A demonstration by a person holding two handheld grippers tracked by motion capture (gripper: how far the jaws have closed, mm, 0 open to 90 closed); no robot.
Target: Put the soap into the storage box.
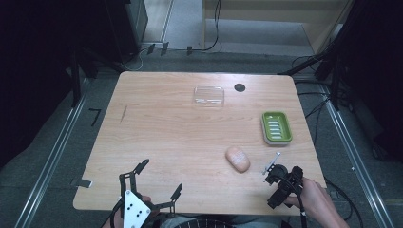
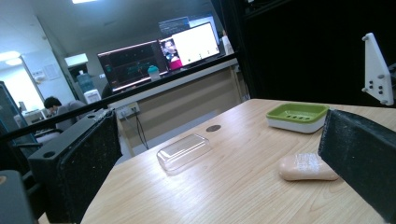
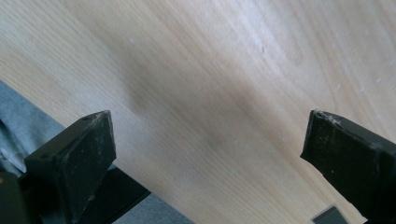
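Wooden tabletop point(image 1: 157, 137), pale and wide, and both claws wait at its near edge. Left claw point(image 1: 159, 180) is spread wide with nothing between the jaws; right claw point(image 1: 278, 171) likewise gapes over bare wood, just beside the peach oval bar of soap point(image 1: 237, 158). Best play, I'd say: swing the right claw over the soap, straddle its narrow sides, close gently since it may slip. Beyond it sits the green soap dish with white base point(image 1: 277, 127), then the clear plastic lid point(image 1: 208, 95) farther back. Soap looks smooth, rounded, faintly embossed on top.
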